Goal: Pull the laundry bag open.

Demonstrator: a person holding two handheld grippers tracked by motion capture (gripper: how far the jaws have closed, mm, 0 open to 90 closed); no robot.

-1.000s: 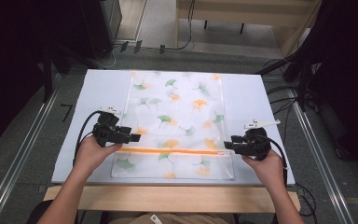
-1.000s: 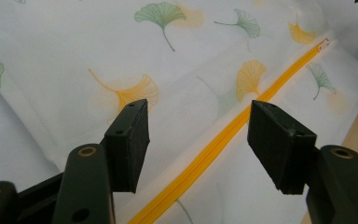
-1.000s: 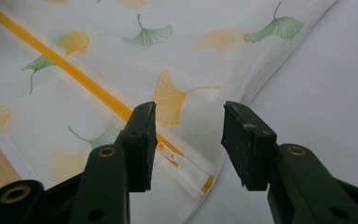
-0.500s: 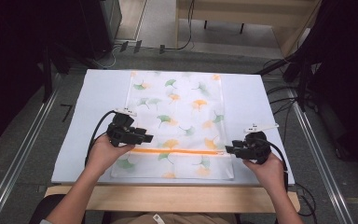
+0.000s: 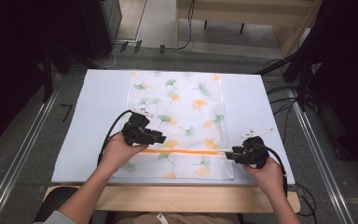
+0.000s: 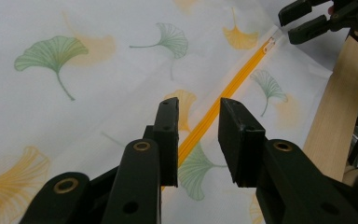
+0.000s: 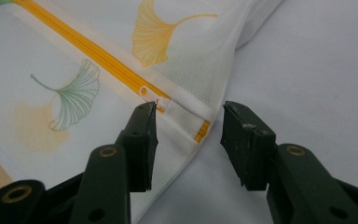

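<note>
High view: leaf-print mesh bag [image 5: 182, 123] flat on white mat [image 5: 93, 116], orange zipper [image 5: 186, 151] near front edge; left gripper [image 5: 161, 138] over zipper's left part, right gripper [image 5: 229, 156] at zipper's right end.

Left gripper view: jaws have just been closing, gap remains, straddling zipper [image 6: 214, 114], nothing pinched.

Right gripper view: jaws parted, zipper pull [image 7: 161, 101] and zipper end between them, unpressed.

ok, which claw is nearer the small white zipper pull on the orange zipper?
Right. The right claw sits at the white zipper pull; the left claw is at the zipper's far end.

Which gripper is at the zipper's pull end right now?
The right gripper, at the bag's edge, with the zipper pull just ahead. The left gripper straddles mid-zipper.
</note>
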